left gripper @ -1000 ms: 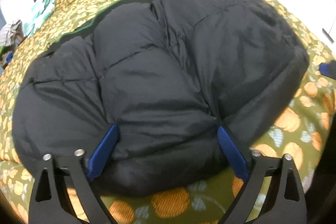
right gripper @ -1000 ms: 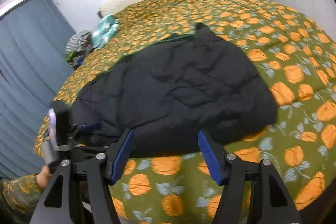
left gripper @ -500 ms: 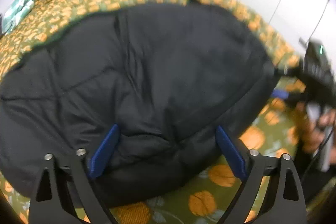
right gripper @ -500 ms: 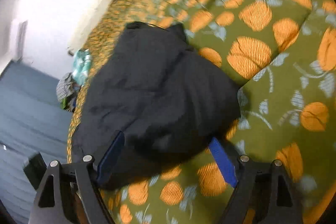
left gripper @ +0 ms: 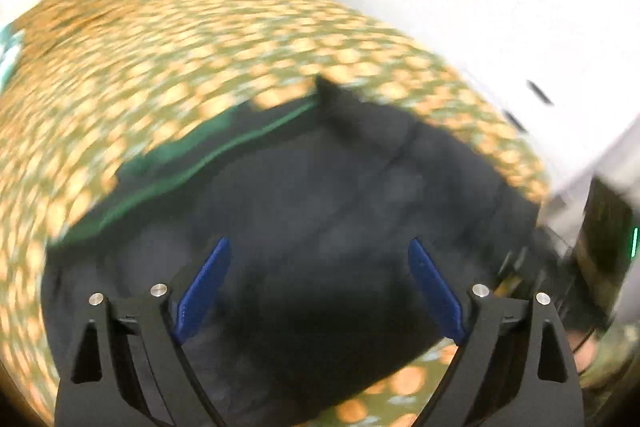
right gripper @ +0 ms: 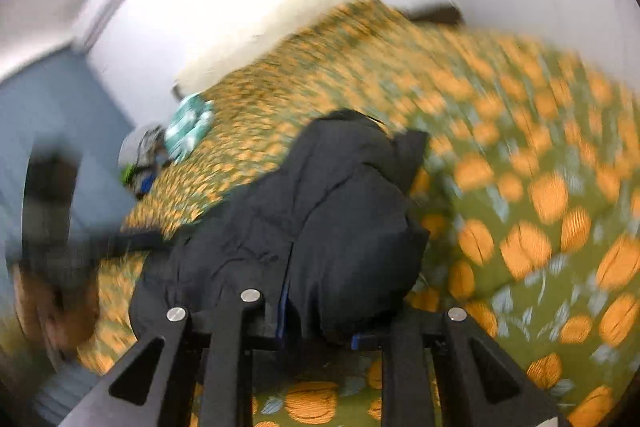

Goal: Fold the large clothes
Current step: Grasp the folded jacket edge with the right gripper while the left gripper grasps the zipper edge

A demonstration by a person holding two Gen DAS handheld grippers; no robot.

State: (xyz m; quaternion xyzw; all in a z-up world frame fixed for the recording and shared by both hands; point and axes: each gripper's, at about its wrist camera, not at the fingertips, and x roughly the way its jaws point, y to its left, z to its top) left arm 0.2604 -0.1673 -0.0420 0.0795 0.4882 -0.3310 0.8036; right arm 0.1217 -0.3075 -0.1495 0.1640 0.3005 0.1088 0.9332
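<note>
Orange-and-green patterned bedspread (right gripper: 520, 155) fills both views, white walls behind, blue curtain (right gripper: 48, 115) at 9 o'clock in the right wrist view, small clothes pile (right gripper: 168, 143) at 10. Both frames motion-blurred. Black puffer jacket (left gripper: 340, 207) lies bunched on the bed, centre to 6 o'clock. Left gripper (left gripper: 320, 287) spread wide above it, blue pads (left gripper: 204, 283) clear of the fabric, nothing held. Right gripper (right gripper: 316, 327) jaws just closed, clenched on a fold of the jacket's near edge at 6 o'clock.
</note>
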